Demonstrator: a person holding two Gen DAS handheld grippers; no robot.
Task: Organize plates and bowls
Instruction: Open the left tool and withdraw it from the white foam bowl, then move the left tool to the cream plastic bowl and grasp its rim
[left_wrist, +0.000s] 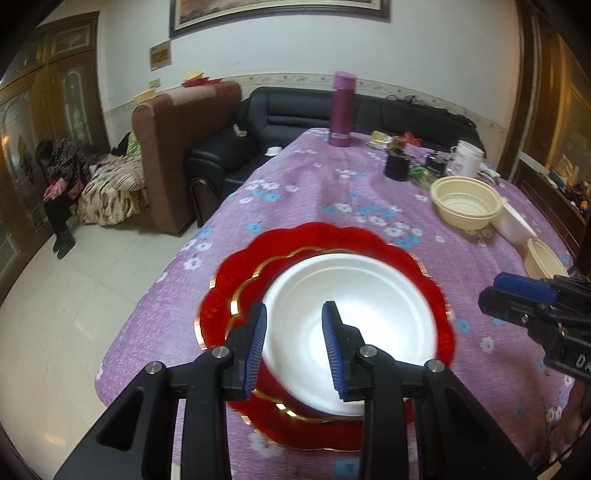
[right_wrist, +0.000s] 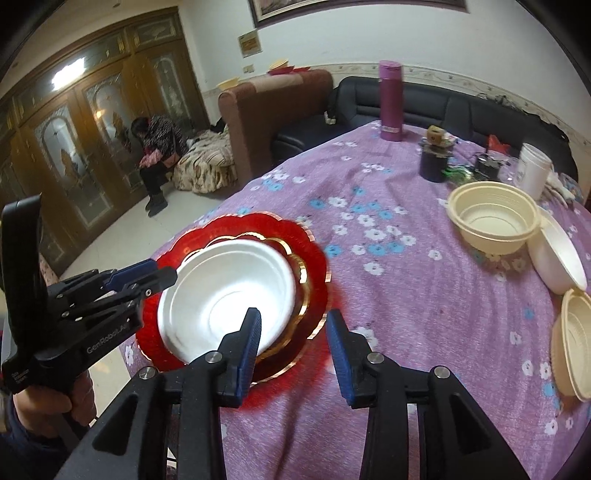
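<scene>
White foam bowl (left_wrist: 351, 325) sits in the scalloped red plate with gold trim (left_wrist: 229, 288) near the purple floral tablecloth's (left_wrist: 317, 184) edge. Left gripper (left_wrist: 293, 345) hovers low over the bowl, fingers spread; right gripper (right_wrist: 291, 347) hangs beside the plate, spread too, holding nothing.

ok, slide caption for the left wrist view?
Left gripper open over white bowl on red plate, purple floral tablecloth.
</scene>
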